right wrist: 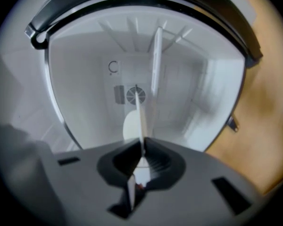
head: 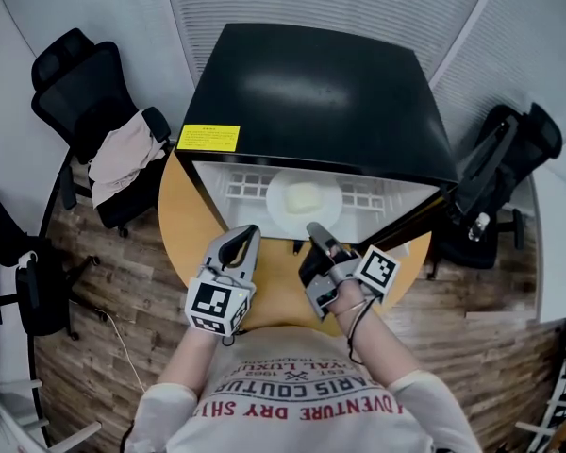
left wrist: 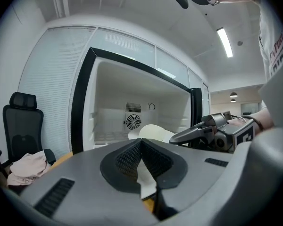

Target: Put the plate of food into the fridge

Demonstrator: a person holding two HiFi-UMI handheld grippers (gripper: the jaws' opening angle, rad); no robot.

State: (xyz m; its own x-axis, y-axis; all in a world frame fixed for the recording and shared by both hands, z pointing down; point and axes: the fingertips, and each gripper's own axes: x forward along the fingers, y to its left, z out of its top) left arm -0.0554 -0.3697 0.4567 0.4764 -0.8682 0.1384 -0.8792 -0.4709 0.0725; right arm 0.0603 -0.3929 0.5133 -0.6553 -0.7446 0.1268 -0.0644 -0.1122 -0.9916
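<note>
A white plate (head: 304, 201) with a pale lump of food lies on the shelf inside the open black fridge (head: 321, 92). My right gripper (head: 314, 230) is at the plate's near rim, rolled on its side and shut on that rim. In the right gripper view the plate (right wrist: 140, 119) shows edge-on as a thin white line running into my right gripper (right wrist: 142, 152). My left gripper (head: 245, 236) hovers left of it at the fridge's front edge, shut, with nothing held. In the left gripper view my left gripper (left wrist: 141, 145) points at the plate (left wrist: 153, 132) and the right gripper (left wrist: 193, 133).
The fridge stands on a round wooden table (head: 184, 225) and has a yellow sticker (head: 208, 138) on its top. An office chair with cloth on it (head: 123, 159) stands at the left. Another chair (head: 509, 149) stands at the right. A fan grille (left wrist: 133, 121) sits in the fridge's back wall.
</note>
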